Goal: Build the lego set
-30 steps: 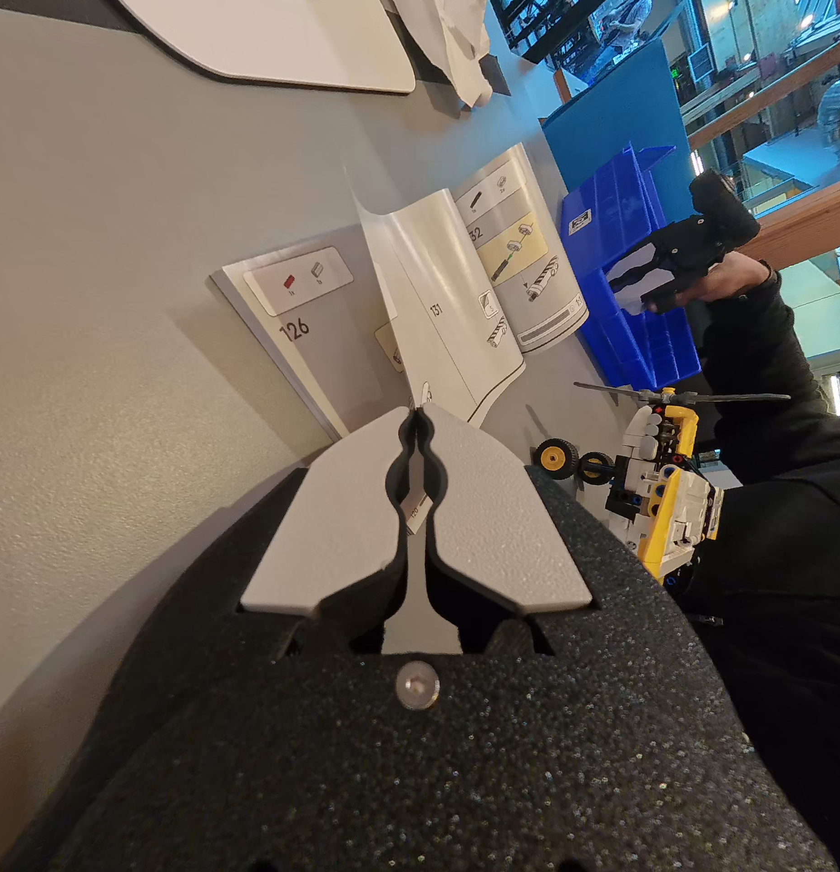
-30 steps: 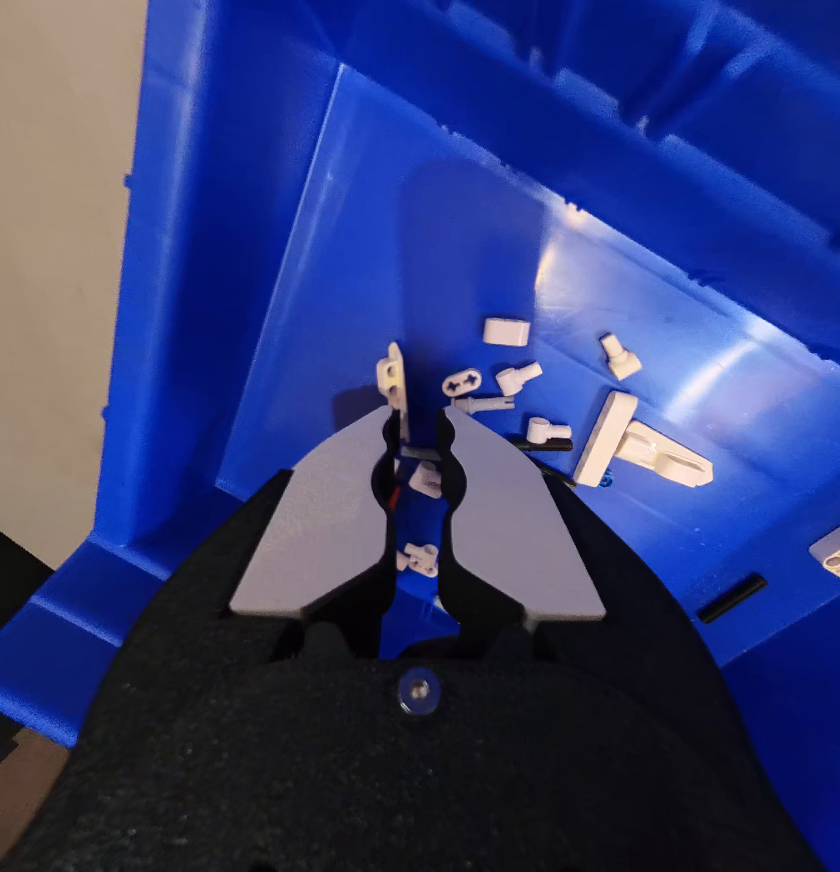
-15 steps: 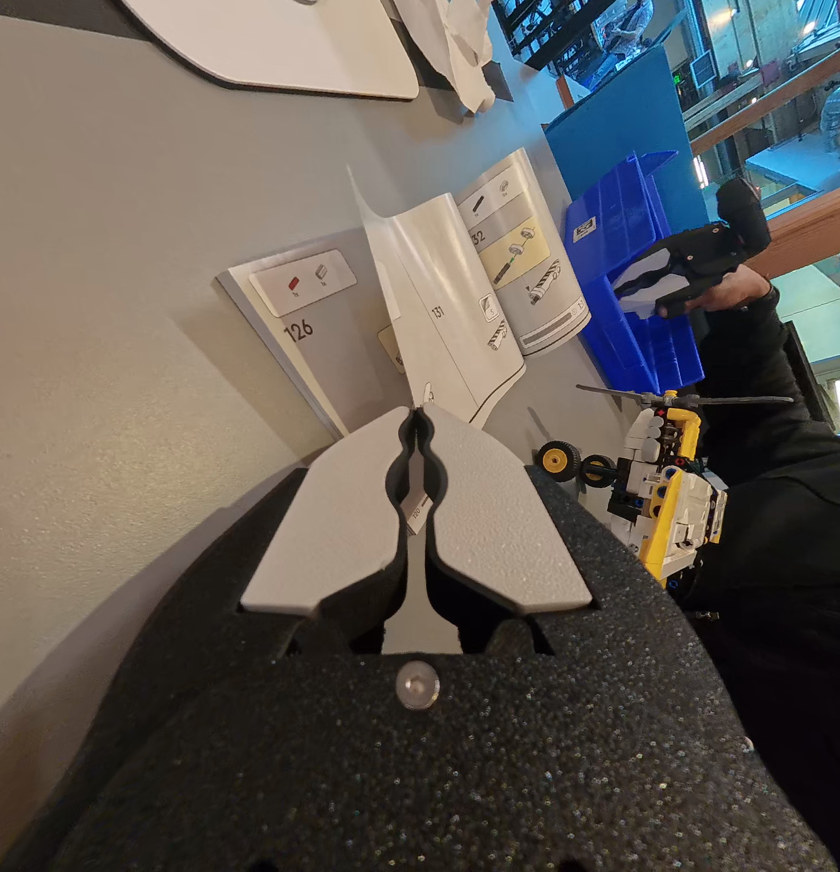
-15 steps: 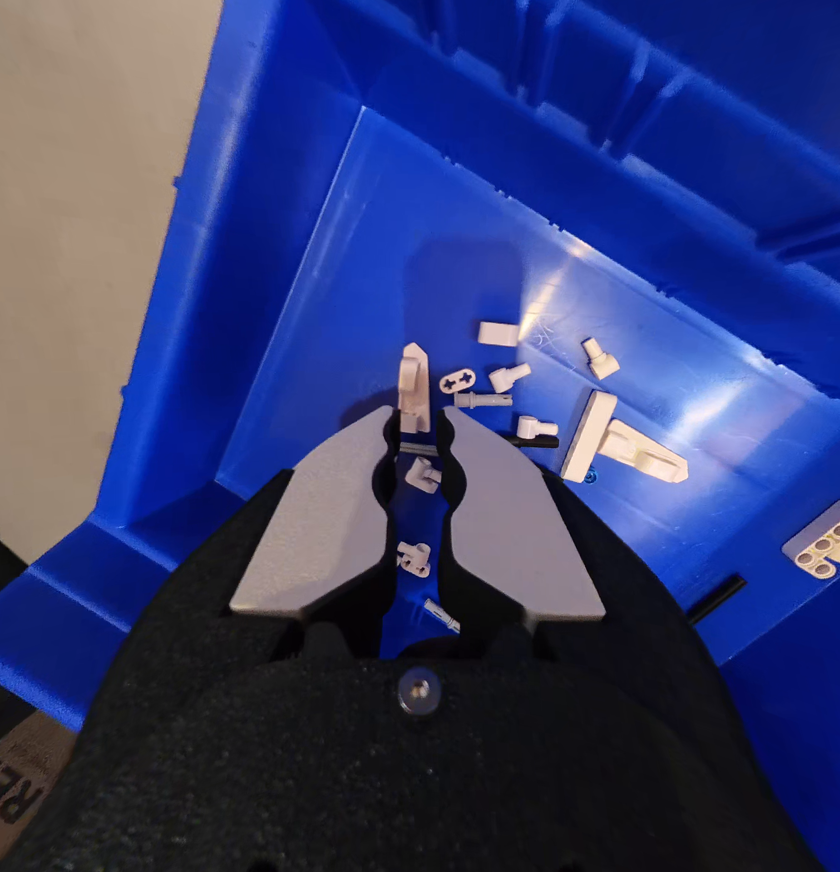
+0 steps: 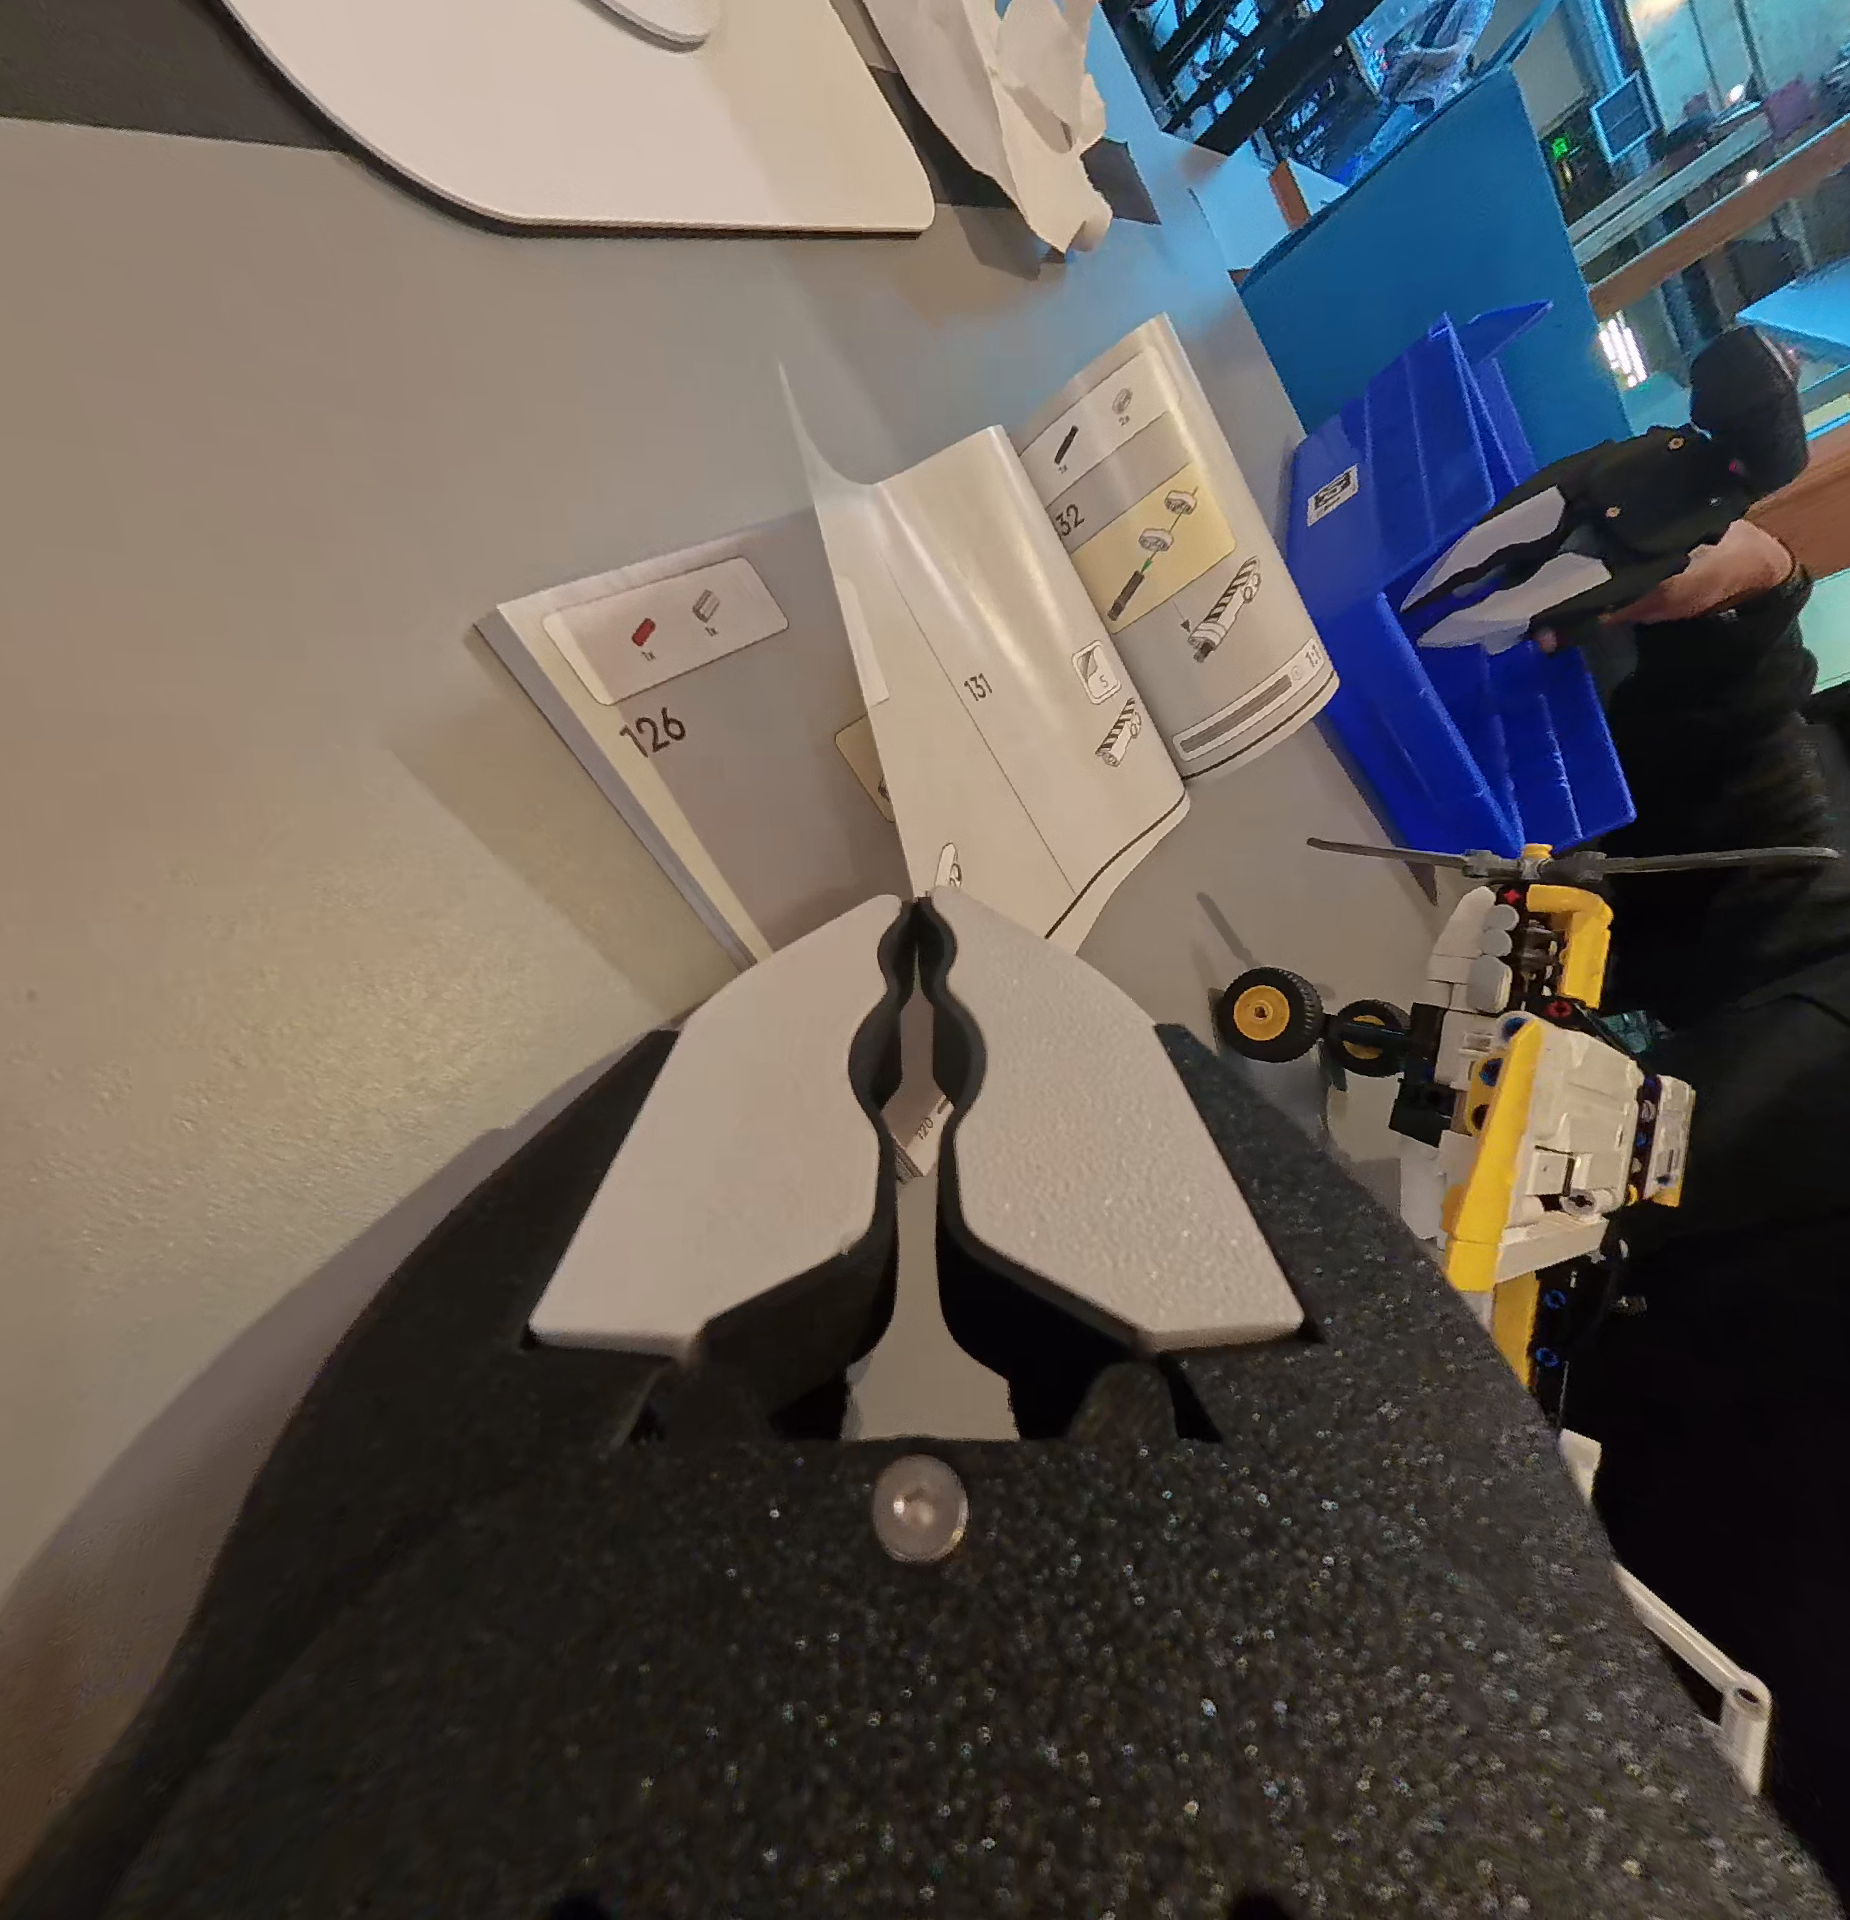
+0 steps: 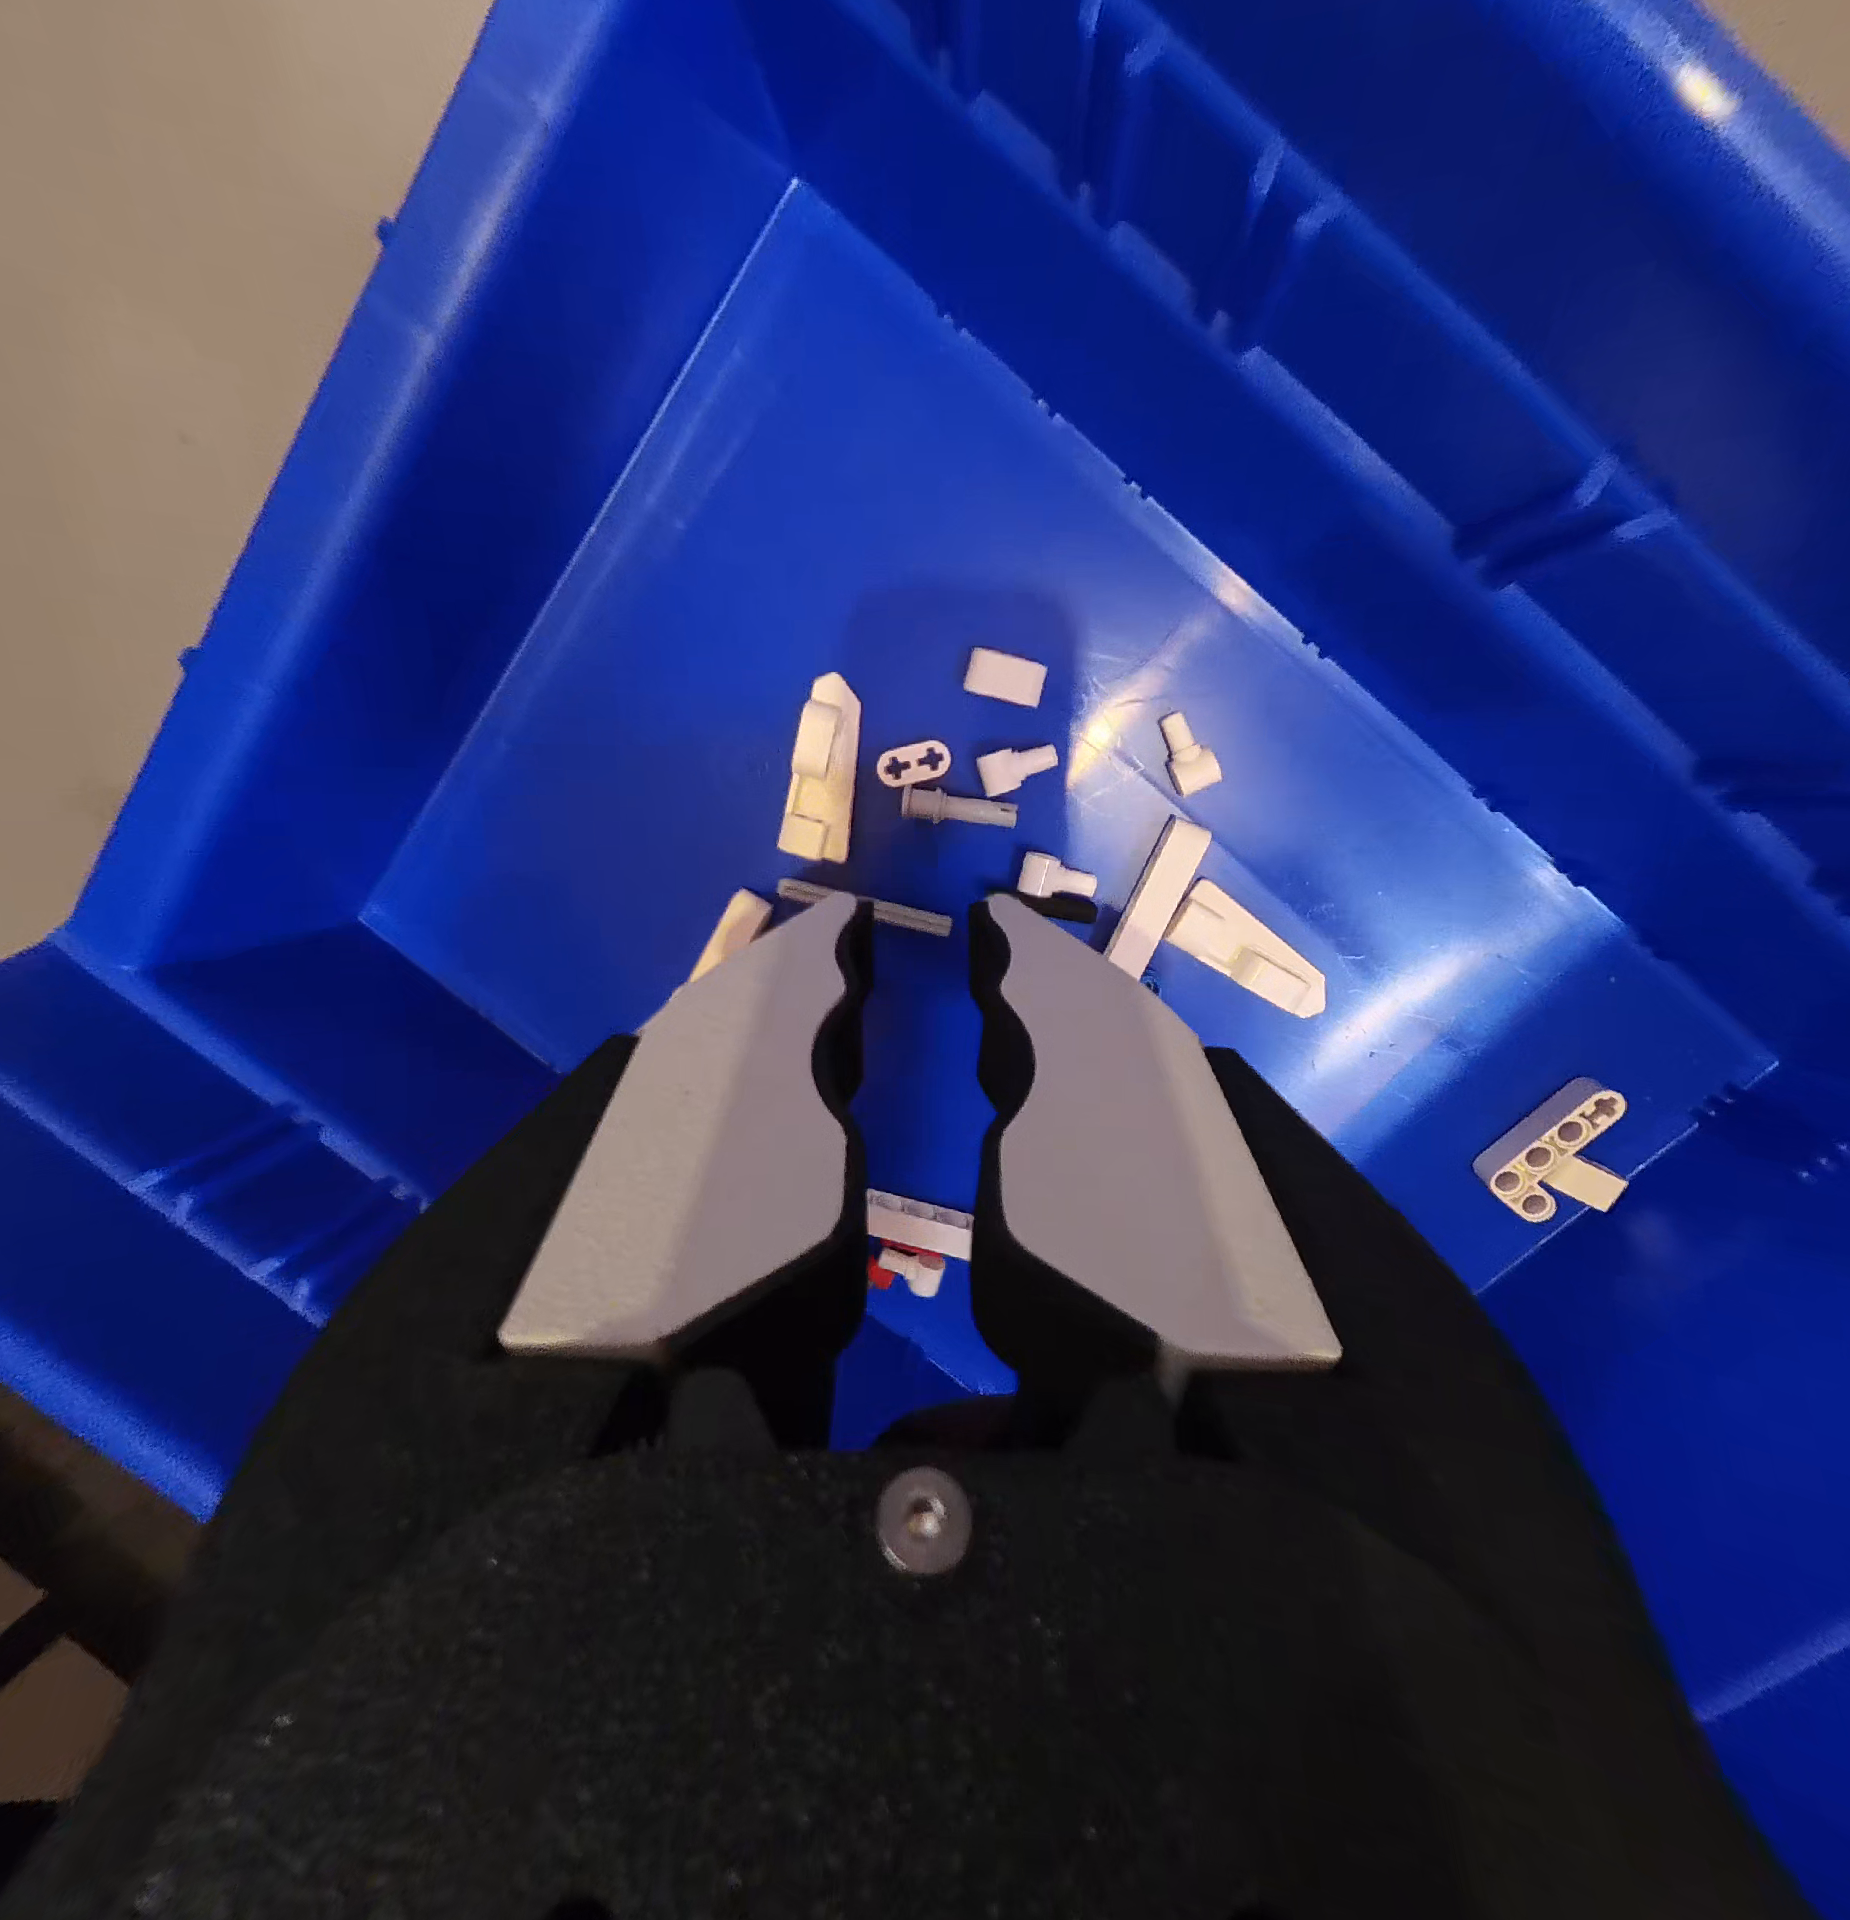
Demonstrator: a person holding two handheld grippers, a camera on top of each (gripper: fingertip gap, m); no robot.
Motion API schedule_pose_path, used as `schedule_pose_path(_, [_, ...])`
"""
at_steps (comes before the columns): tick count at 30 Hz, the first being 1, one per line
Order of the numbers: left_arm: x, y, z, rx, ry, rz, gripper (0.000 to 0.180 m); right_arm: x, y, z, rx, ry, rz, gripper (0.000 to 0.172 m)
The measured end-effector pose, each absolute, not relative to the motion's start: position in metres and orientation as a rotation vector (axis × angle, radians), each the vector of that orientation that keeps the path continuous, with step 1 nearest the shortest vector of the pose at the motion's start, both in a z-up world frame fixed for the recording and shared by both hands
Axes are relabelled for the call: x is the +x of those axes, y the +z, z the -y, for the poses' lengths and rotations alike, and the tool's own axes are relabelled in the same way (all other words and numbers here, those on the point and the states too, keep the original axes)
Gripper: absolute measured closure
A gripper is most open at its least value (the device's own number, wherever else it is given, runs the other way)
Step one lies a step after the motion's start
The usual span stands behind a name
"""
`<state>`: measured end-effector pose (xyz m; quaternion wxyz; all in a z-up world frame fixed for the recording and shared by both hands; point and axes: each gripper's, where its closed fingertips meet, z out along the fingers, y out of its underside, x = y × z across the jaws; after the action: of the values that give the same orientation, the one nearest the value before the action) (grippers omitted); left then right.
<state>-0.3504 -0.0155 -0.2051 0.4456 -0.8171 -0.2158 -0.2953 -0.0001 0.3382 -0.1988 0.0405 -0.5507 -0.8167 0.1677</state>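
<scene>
The right gripper [image 6: 916,914], jaws parted and bare, hovers over a blue bin [image 6: 588,499], just above a grey axle [image 6: 910,917]; the left gripper [image 5: 919,914], clenched, grips a numbered booklet [image 5: 962,665] page.

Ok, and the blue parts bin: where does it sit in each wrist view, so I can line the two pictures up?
Left wrist view: the blue bin stands at the right edge on the grey table, past the open booklet.
Right wrist view: the bin fills most of the picture, small white pieces on its floor.
Shared landmark: the right gripper, over the bin in both views.
</scene>
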Motion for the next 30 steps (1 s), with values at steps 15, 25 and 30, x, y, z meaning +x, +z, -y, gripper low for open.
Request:
schedule_pose_path(15, [-0.354, -0.206, 0.015, -2.024, -0.633, 0.549, 0.18, 0.005, -0.23, -0.311, -1.638, 0.451, 2.613, 0.14])
schedule_pose_path(25, [-0.352, -0.206, 0.016, -2.03, -0.622, 0.533, 0.18, 0.002, -0.233, -0.308, -1.601, 0.187, 2.581, 0.156])
schedule_pose_path(30, [-0.351, -0.205, 0.016, -2.027, -0.621, 0.525, 0.18, 0.0, -0.226, -0.308, -1.616, 0.143, 2.525, 0.157])
